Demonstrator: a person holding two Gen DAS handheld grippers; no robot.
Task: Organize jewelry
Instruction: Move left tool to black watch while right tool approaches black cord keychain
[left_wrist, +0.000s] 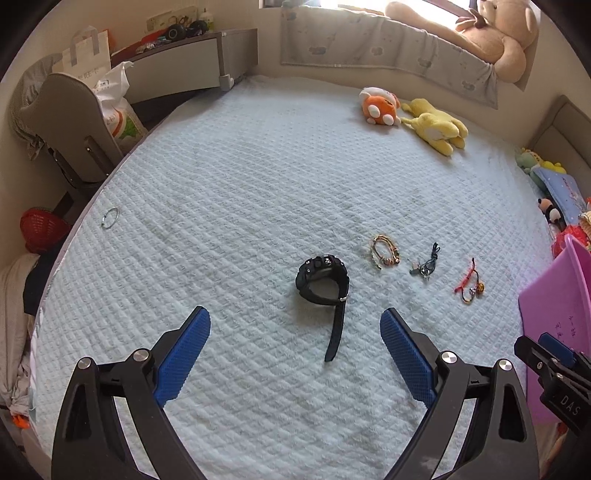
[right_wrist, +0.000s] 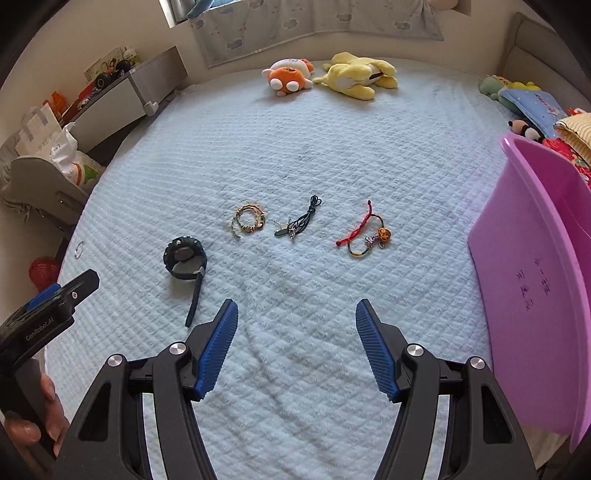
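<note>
On the pale blue quilted bed lie a black watch (left_wrist: 322, 282) (right_wrist: 184, 258), a gold beaded bracelet (left_wrist: 385, 252) (right_wrist: 249, 218), a dark cord necklace (left_wrist: 424, 262) (right_wrist: 299, 219), a red string bracelet with an orange bead (left_wrist: 469, 284) (right_wrist: 364, 232) and a thin silver ring (left_wrist: 110, 218) (right_wrist: 78, 249) near the left edge. My left gripper (left_wrist: 295, 321) is open and empty, just short of the watch strap. My right gripper (right_wrist: 297, 314) is open and empty, short of the necklace. A pink bin (right_wrist: 535, 280) (left_wrist: 554, 314) stands at the right.
Orange (right_wrist: 290, 75) and yellow (right_wrist: 356, 75) plush toys lie at the bed's far side. More toys and a blue book (right_wrist: 532, 107) sit at the right. A grey chair (left_wrist: 70, 122), bags and a red basket (left_wrist: 40, 229) stand off the left edge.
</note>
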